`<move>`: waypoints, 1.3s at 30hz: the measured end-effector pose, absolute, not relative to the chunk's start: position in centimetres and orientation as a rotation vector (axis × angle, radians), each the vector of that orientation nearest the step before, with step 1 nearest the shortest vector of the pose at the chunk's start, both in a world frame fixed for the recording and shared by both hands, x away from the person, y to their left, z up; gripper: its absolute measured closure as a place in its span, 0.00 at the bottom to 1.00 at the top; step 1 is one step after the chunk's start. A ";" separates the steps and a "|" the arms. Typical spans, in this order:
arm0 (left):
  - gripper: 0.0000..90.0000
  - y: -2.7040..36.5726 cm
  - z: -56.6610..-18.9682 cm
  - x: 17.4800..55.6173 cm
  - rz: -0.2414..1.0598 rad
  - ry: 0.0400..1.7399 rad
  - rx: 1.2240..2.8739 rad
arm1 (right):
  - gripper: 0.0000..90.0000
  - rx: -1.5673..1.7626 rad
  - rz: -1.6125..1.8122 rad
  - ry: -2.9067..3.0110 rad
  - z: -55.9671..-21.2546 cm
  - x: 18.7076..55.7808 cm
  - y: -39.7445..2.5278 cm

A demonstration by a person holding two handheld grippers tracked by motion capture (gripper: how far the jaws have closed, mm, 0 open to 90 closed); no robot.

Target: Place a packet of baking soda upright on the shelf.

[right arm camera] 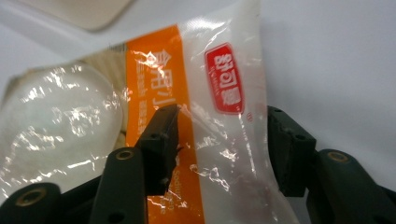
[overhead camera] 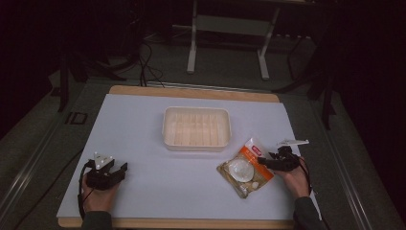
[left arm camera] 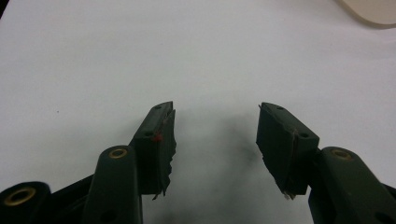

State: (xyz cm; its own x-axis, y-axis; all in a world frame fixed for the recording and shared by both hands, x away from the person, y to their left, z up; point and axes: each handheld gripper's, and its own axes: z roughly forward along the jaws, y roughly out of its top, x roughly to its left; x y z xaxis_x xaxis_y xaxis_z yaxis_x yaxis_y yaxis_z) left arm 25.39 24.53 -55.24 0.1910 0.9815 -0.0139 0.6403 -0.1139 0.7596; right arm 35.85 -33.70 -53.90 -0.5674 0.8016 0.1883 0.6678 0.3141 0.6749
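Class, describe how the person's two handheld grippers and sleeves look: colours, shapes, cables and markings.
Both grippers are black with two blocky fingers each and brass-coloured rivets at the joints. The left gripper carries a grey three-cornered plate on top, and a black cable loops from it. One of its fingers bears a small red spot. The right gripper has a white piece on top and a black cable. Both sleeves are dark.

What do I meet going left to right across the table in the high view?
Left gripper → empty plastic container → food packet → right gripper, its open jaws straddling the packet's end.
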 end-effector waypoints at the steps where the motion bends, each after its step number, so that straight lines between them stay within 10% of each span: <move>1: 0.52 24.5 -55.2 25.4 0.684 1.519 1.832 | 0.54 1.355 1.092 2.393 -53.9 35.8 -33.7; 25: 0.52 24.4 -55.3 25.4 0.685 1.520 1.834 | 0.98 1.367 0.911 2.453 -53.3 37.7 -33.7; 39: 0.51 24.5 -55.3 25.4 0.685 1.521 1.832 | 1.00 1.330 0.956 2.416 -51.6 36.9 -33.6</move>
State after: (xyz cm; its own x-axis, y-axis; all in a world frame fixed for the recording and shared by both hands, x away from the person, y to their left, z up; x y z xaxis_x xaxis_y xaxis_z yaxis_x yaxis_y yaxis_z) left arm 25.42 24.49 -55.26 0.1896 0.9818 -0.0128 0.6410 -0.1139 0.7591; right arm 36.95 -33.57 -51.55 -0.5651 0.8174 0.1121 0.6726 0.3777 0.6363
